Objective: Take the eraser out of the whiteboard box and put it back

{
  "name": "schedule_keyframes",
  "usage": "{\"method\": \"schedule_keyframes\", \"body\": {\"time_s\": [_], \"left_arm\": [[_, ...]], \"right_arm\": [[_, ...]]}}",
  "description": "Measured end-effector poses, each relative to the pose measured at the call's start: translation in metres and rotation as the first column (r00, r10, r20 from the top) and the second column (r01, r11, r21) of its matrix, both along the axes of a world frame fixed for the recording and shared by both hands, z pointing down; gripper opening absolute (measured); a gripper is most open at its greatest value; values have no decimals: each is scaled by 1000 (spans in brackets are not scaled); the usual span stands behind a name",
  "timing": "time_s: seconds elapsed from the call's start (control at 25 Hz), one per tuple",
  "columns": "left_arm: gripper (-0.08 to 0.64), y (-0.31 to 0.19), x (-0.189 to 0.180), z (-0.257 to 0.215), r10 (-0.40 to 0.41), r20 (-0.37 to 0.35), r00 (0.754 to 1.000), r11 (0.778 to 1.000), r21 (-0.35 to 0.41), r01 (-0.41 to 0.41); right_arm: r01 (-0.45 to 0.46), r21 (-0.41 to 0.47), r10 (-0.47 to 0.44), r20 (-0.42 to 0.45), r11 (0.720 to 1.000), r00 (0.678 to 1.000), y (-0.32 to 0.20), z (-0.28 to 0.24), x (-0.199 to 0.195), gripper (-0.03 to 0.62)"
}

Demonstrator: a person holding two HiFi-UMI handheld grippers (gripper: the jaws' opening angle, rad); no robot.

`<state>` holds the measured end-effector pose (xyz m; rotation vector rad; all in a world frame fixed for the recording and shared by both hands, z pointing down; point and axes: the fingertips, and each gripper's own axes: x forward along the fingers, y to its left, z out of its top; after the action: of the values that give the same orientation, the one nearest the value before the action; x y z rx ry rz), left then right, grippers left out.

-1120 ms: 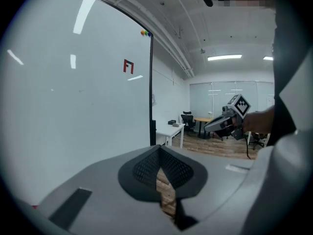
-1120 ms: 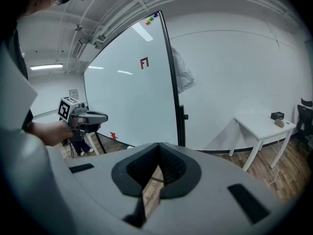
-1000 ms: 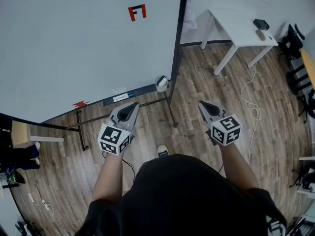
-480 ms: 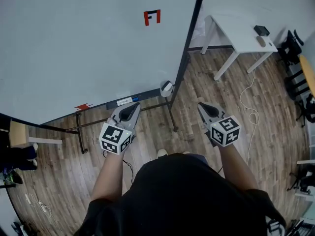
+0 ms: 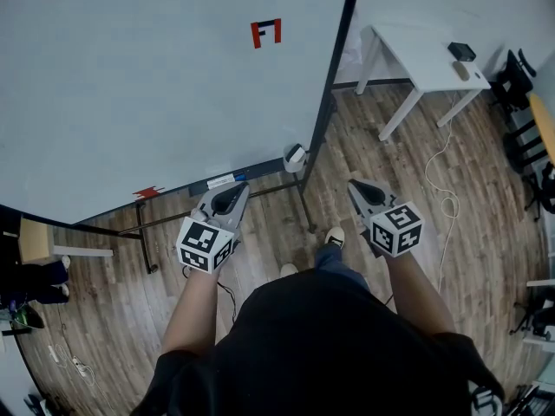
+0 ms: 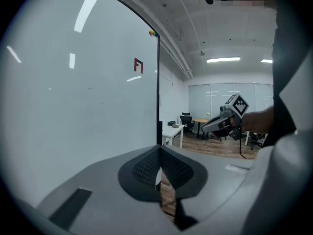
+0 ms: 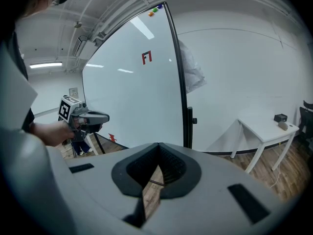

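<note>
Eraser can't be made out, presumably inside the whiteboard box (image 5: 295,155) at the whiteboard (image 5: 156,85) corner. A foot (image 5: 334,237) has stepped closer. Left tongs (image 5: 234,191) and right tongs (image 5: 358,189) are closed and empty, so this is approach only.

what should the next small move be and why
Probably open the right gripper and ease it toward the small white box at the lower corner of the whiteboard: both it and the left gripper are shut, empty and short of that box.
</note>
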<state>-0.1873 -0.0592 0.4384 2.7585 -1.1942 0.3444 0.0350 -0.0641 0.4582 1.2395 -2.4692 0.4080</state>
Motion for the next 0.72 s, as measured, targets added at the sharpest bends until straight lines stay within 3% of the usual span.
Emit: {"method": "schedule_keyframes", "body": {"time_s": [0.72], "left_arm": [[11, -33, 20, 7, -34, 27, 999, 999, -16, 35]], "right_arm": [[49, -43, -49, 10, 998, 999, -36, 18, 15, -6]]}}
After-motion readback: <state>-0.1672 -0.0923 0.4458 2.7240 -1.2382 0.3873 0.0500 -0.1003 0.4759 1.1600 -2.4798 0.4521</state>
